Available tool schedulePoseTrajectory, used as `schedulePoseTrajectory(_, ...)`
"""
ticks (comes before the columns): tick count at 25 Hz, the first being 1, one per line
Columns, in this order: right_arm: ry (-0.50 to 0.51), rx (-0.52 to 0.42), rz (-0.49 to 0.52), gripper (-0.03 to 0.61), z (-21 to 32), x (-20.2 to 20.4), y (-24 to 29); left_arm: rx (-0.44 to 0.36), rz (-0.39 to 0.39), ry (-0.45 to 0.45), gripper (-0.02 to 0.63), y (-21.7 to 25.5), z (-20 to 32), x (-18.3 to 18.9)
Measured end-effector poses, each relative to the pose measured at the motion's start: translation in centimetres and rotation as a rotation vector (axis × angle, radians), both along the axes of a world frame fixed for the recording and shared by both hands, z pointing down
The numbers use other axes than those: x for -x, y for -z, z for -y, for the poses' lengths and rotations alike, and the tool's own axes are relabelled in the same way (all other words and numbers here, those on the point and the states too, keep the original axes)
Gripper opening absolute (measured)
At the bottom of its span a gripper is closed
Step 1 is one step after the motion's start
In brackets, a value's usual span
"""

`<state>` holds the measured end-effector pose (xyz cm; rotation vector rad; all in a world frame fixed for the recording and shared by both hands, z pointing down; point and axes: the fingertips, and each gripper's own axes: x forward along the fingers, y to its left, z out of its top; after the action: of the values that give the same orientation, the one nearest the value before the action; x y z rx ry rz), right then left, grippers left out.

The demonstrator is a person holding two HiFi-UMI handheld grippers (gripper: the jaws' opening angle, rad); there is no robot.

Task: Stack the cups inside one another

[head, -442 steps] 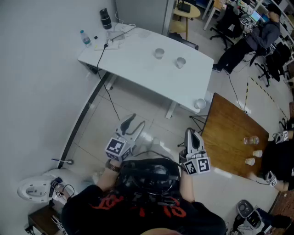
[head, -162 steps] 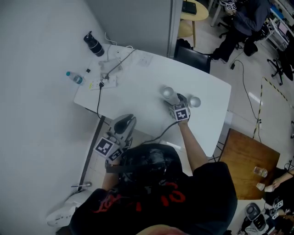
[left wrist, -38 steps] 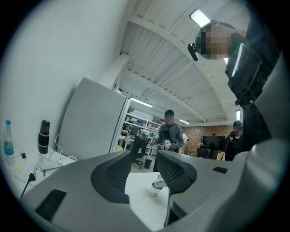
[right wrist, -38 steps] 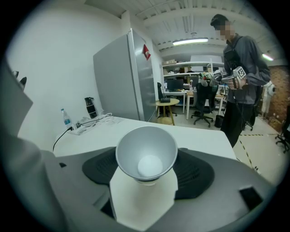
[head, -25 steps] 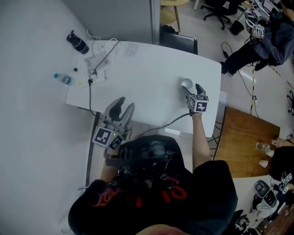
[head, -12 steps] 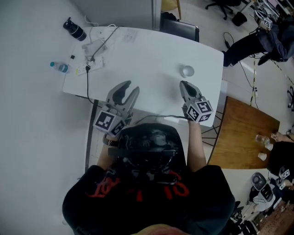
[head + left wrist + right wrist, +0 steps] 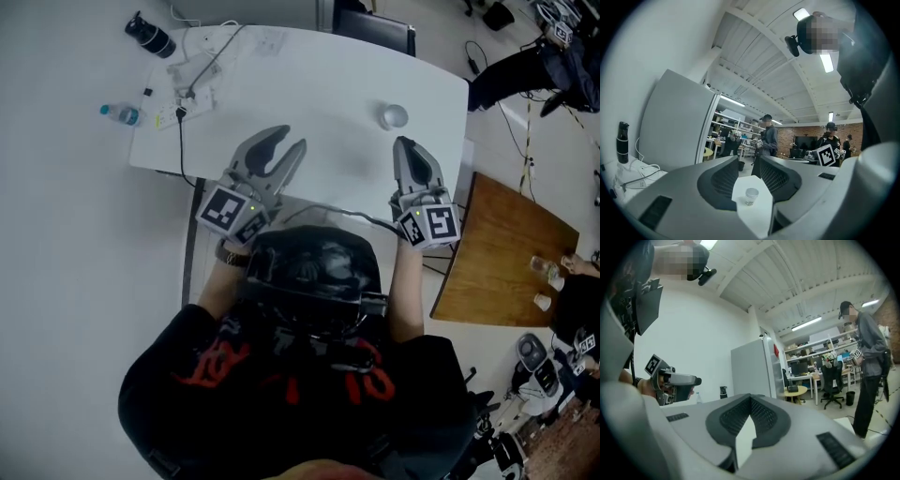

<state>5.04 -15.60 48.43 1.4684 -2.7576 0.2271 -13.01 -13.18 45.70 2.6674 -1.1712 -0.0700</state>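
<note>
The clear cups (image 7: 395,116) stand as one nested stack near the right end of the white table (image 7: 319,84). No gripper touches them. My right gripper (image 7: 406,143) hovers just on the near side of the stack, shut with nothing between its jaws. In the right gripper view its tips (image 7: 750,398) meet. My left gripper (image 7: 289,141) is over the table's near edge, far left of the stack. It is open, and its jaws have just been closing on nothing. In the left gripper view the cup stack (image 7: 751,195) shows far off through the gap.
A water bottle (image 7: 120,113), a black flask (image 7: 150,37) and a power strip with cables (image 7: 192,80) lie at the table's left end. A black chair (image 7: 375,23) stands behind the table. A wooden table (image 7: 506,253) with small cups is at the right, with people nearby.
My right gripper has let go of the cup stack, drawn back toward me and shut. The left gripper has moved forward over the table edge with narrower jaws. The stack stays put.
</note>
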Motion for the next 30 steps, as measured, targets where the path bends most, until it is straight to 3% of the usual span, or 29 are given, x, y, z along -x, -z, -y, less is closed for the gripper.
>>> schedulePoseTrajectory(20, -0.14, -0.058, -0.002, 0.002, -3.1, -3.0, 3.1, 0.021, -0.033, -0.134, 0.146, -0.6, 0.1, -2.9)
schedulePoseTrajectory(30, -0.143, -0.055, -0.001, 0.002, -4.4, -3.9, 3.5, 0.027, -0.043, -0.151, 0.146, -0.4, -1.0, -4.0)
